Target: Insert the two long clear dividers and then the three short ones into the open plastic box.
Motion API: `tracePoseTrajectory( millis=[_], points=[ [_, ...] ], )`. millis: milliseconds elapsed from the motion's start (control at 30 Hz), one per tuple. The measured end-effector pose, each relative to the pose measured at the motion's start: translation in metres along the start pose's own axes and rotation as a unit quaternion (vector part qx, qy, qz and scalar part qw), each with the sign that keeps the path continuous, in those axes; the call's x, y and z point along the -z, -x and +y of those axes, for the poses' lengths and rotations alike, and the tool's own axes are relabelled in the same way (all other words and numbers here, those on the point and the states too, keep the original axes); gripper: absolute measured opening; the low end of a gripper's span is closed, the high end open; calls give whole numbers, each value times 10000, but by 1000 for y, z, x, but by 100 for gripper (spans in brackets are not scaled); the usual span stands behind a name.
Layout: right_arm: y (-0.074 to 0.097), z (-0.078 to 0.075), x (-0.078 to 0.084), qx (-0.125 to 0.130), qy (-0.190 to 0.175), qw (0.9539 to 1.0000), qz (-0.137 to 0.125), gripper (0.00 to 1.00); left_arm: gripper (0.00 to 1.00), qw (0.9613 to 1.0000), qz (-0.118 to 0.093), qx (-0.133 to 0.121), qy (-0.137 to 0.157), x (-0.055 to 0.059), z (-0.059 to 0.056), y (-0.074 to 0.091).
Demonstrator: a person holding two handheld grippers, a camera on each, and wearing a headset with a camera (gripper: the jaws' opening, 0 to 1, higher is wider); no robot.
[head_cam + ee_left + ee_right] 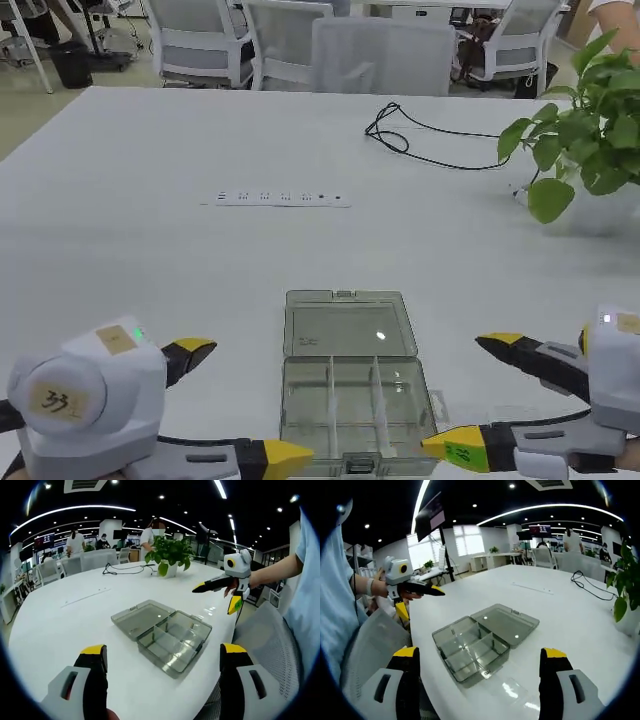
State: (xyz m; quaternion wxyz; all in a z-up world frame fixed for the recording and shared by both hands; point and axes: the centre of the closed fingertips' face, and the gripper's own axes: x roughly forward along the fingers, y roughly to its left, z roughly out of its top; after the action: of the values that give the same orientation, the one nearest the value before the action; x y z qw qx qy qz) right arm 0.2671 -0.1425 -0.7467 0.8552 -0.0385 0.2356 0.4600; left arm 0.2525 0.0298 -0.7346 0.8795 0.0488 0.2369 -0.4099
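The open clear plastic box (pixel 300 415) lies at the near table edge, its lid (pixel 345 325) folded flat behind it. Two clear dividers (pixel 331 405) stand upright in the base, running front to back. Faint flat clear pieces (pixel 512 690) lie on the table by the box's right side. My left gripper (pixel 240 402) is open left of the box, and my right gripper (pixel 470 393) is open on the box's right; neither holds anything. In the left gripper view the box (pixel 175 642) lies ahead of the open left gripper (pixel 162 652). In the right gripper view the box (pixel 470 647) lies ahead of the open right gripper (pixel 480 653).
A white power strip (pixel 283 198) lies mid-table, a black cable (pixel 420 140) behind it at the right. A potted plant (pixel 585 130) stands at the right edge. Grey chairs (pixel 290 40) line the far side. People stand in the background of the left gripper view.
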Motion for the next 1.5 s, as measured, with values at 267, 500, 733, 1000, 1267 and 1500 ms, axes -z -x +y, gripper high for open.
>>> tracePoseTrajectory(
  millis=[267,500,733,1000,1267,1500],
  points=[
    [15,-15,22,-25,271,9988,413,100,95,10000,14,-24,12,2,-4,0],
    [22,-25,37,-105,507,9954,807,100,95,10000,45,-59,12,3,-5,1],
    [18,-26,48,-311,896,9874,1264,100,95,10000,41,-85,2,2,-5,1],
    [17,-32,60,-625,1383,9703,1882,88,95,9999,57,-96,9,4,-6,0],
    [9,-40,70,-791,1676,9517,2446,73,95,9999,72,-123,53,6,-7,1],
    [2,-47,86,-939,1823,9336,2938,62,94,9999,54,-136,67,6,-6,0]
  ],
)
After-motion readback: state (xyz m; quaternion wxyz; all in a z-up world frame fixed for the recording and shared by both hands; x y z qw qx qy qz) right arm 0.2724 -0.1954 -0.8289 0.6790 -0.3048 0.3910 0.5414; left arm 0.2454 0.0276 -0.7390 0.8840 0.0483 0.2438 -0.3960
